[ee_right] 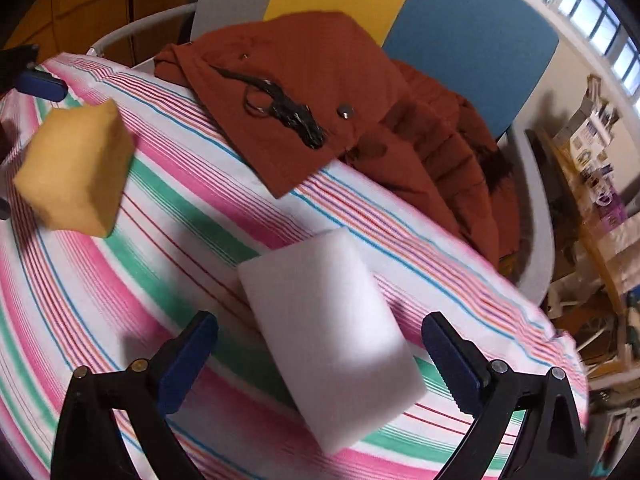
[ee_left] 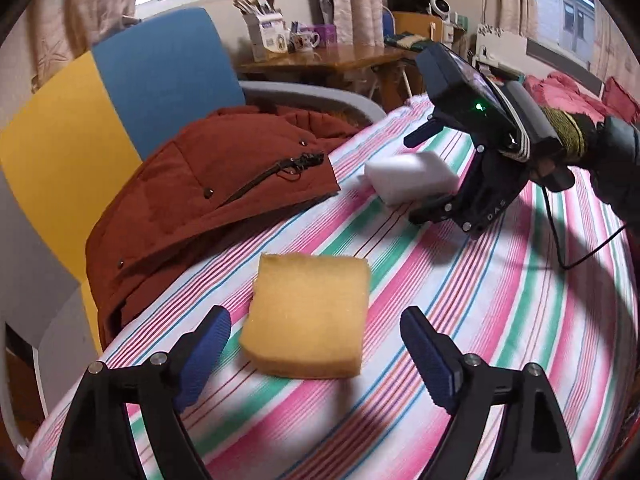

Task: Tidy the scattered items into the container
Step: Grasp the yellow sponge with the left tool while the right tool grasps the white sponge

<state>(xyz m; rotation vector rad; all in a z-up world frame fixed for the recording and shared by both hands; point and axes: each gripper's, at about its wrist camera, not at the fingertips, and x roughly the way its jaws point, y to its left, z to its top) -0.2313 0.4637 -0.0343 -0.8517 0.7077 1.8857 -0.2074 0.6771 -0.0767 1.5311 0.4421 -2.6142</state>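
**A:** So what's on the bed? Biggest stuff first.

**B:** Striped sheet (ee_left: 460,300) in pink, green and white covers the whole thing. A rust-red jacket (ee_left: 208,184) is flopped over the far edge, spilling onto the blue and yellow chair (ee_left: 132,92) behind it.

**A:** And the bits to tidy?

**B:** Two sponges. A white sponge (ee_right: 332,336) lies flat on the sheet, near the jacket's hem. A yellow sponge (ee_left: 308,316) sits well apart from it, also on the sheet.

**A:** Grippers?

**B:** Left gripper (ee_left: 316,356) is spread wide with the yellow one sitting between its blue pads (ee_left: 204,356), not touching either side. Right gripper (ee_right: 320,364) is wide open too, straddling the white one, gaps both sides. Neither has hold of anything.

**A:** Container?

**B:** Can't spot one from here.
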